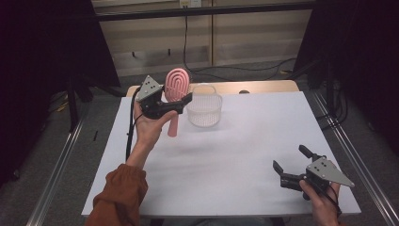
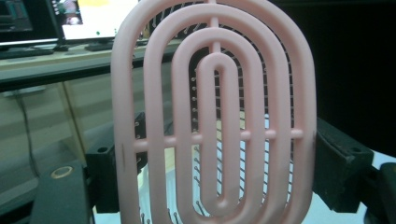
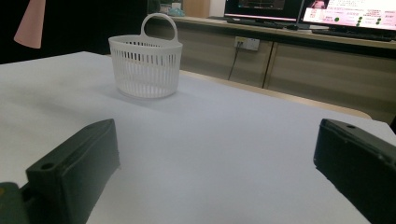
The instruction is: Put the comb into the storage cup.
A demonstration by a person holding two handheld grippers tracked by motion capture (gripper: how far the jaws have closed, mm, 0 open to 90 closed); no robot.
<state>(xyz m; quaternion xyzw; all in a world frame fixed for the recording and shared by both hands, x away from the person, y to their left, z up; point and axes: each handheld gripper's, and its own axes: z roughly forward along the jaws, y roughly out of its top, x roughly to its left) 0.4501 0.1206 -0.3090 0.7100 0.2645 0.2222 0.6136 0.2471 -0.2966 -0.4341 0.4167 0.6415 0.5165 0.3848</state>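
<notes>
high view: left gripper (image 1: 181, 102) clenched on pink hairbrush (image 1: 176, 85), lifted beside white basket (image 1: 204, 110) near desk's far edge; carrying step, next lowering into basket. left gripper view: brush head between jaws. right gripper view: right gripper (image 3: 212, 175) released, idle near corner.

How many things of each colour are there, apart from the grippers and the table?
Pink: 1, the brush, held up by the left gripper.
White: 1, the basket, standing on the table.
Total: 2.
</notes>
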